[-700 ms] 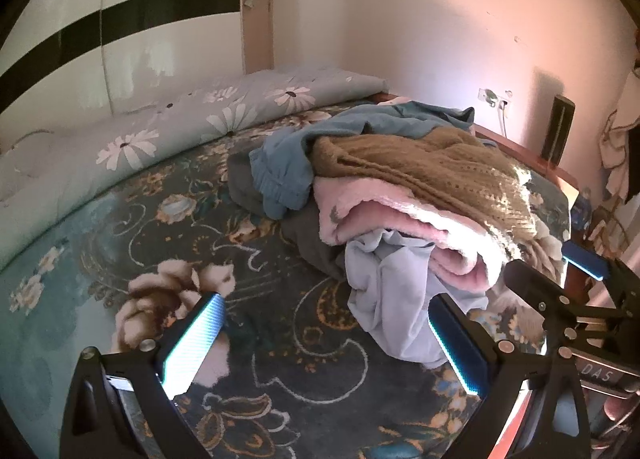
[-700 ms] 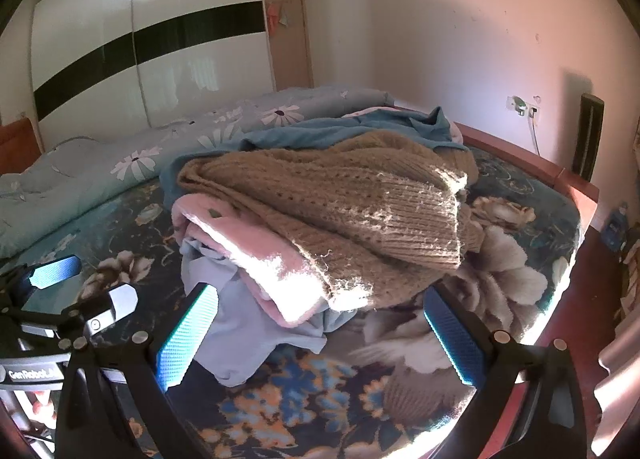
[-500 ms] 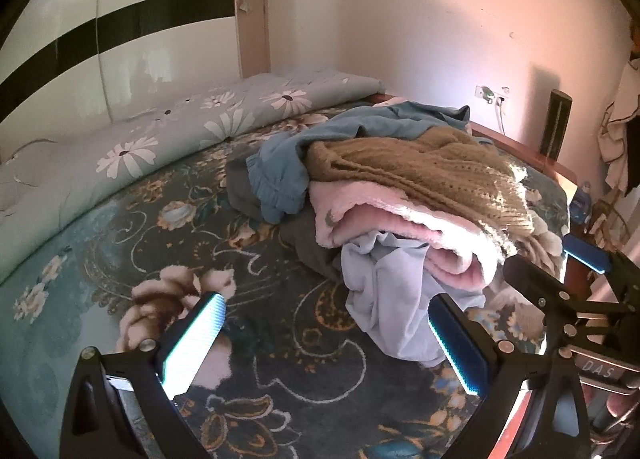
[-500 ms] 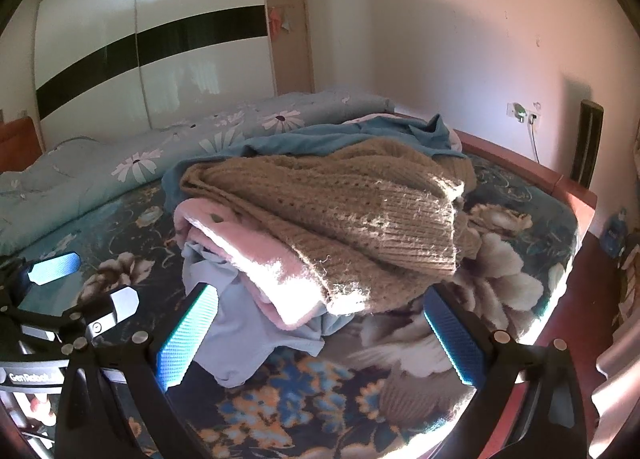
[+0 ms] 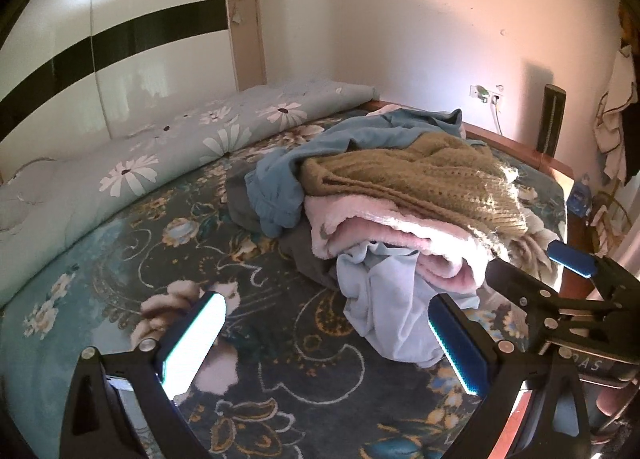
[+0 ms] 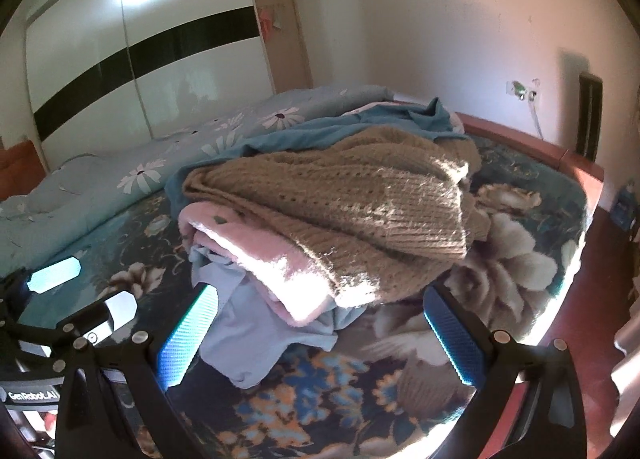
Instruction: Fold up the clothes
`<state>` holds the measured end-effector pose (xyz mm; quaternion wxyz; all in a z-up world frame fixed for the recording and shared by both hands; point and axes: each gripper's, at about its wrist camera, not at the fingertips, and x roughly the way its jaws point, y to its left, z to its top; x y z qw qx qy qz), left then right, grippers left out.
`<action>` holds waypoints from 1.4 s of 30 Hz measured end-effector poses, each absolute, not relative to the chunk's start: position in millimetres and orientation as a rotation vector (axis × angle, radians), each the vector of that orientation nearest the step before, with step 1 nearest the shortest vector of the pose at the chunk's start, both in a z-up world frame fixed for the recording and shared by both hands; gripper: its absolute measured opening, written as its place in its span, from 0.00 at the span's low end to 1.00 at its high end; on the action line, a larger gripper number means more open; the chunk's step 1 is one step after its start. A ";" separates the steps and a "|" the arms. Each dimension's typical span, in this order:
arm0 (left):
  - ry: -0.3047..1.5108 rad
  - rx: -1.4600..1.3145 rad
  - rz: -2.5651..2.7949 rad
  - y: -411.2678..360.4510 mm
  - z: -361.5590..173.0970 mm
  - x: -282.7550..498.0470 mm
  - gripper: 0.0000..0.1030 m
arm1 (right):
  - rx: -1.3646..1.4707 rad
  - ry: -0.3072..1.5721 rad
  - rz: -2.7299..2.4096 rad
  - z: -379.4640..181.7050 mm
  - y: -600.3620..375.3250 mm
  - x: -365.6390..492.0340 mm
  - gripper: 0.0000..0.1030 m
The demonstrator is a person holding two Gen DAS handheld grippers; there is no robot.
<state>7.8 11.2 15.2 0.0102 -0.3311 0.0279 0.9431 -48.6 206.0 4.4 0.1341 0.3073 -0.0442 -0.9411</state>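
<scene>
In the left wrist view, the left claw (image 5: 326, 343) hangs spread wide and empty over the floral bed (image 5: 132, 259), with the pile of clothes (image 5: 384, 199) lying ahead and to its right; a pale blue garment (image 5: 384, 311) spills from the pile's near edge toward the right finger. In the right wrist view, the right claw (image 6: 320, 333) is likewise spread and empty, the tan knit sweater (image 6: 352, 195) topping a pink fleece (image 6: 256, 255) just beyond its fingertips.
</scene>
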 end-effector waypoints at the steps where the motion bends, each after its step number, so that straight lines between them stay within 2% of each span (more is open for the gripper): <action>1: 0.097 -1.040 2.939 12.2 15.2 7.7 1.00 | 0.886 -0.130 -2.728 4.5 206.1 -48.0 1.00; 13: 0.100 -1.023 2.959 13.3 18.5 11.3 1.00 | 0.870 -0.253 -2.707 7.8 222.6 -50.9 1.00; 21: 0.084 -1.014 2.965 8.8 22.1 12.2 1.00 | 0.871 -0.254 -2.682 9.6 224.6 -52.8 1.00; 34: 0.038 -1.022 2.947 3.6 24.7 12.2 1.00 | 0.896 -0.149 -2.700 7.3 213.9 -53.4 1.00; 42: 0.025 -1.033 2.932 4.6 22.2 10.9 1.00 | 0.923 -0.185 -2.675 7.4 216.3 -57.8 1.00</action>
